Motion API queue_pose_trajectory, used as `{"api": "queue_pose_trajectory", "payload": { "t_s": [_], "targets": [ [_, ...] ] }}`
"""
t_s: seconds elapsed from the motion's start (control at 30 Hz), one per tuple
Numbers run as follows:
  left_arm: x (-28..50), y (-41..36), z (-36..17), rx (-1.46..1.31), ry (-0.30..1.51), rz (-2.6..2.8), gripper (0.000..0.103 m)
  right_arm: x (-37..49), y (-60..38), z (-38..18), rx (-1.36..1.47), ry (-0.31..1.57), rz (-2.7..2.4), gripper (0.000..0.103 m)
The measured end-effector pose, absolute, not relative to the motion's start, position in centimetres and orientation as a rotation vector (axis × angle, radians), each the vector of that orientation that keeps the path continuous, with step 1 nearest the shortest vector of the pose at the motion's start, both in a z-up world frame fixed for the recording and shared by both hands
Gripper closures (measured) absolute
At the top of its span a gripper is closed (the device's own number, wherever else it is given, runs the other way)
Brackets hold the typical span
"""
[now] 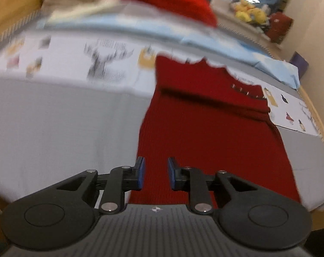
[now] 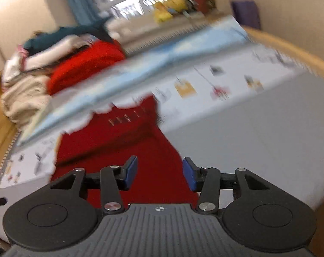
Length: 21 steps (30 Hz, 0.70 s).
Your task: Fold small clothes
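Note:
A dark red knit garment point(image 1: 206, 128) lies flat on the grey mat point(image 1: 65, 128), with a scalloped far edge and a row of small metal studs. It also shows in the right wrist view point(image 2: 127, 141). My left gripper point(image 1: 155, 174) is open and empty, hovering over the garment's near left edge. My right gripper point(image 2: 160, 174) is open and empty, over the garment's near right edge. Both views are blurred by motion.
A pile of clothes point(image 2: 44, 68) with a bright red sweater point(image 2: 84, 66) sits at the far side. Printed paper sheets point(image 1: 80, 62) and a light blue cloth point(image 2: 140, 60) lie beyond the garment. Yellow plush toys point(image 1: 250, 12) sit on a shelf.

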State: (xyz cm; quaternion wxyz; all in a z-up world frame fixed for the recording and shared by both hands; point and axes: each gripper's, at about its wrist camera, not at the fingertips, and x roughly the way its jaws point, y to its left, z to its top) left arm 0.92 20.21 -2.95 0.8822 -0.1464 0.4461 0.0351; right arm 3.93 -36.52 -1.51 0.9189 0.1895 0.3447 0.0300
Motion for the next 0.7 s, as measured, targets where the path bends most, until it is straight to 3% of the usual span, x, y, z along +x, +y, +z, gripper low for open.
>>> {"api": "queue_pose_trajectory", "payload": {
  "t_s": [0.33, 0.47, 0.7],
  "targets": [
    [0.8, 22.8, -12.7, -0.403, 1.178, 0.103, 0.08, 5.1, -37.2, -9.6, 0.415, 0.964, -0.015, 0.062],
    [0.8, 23.3, -12.3, -0.417, 1.147, 0.063, 0.07, 6.0, -36.3, -11.3, 0.399, 1.031, -0.019, 0.061],
    [0.4, 23.2, -14.4, -0.358, 1.245, 0.084, 0.07, 7.3, -35.6, -13.9, 0.357, 1.157, -0.086, 0.061]
  ]
}}
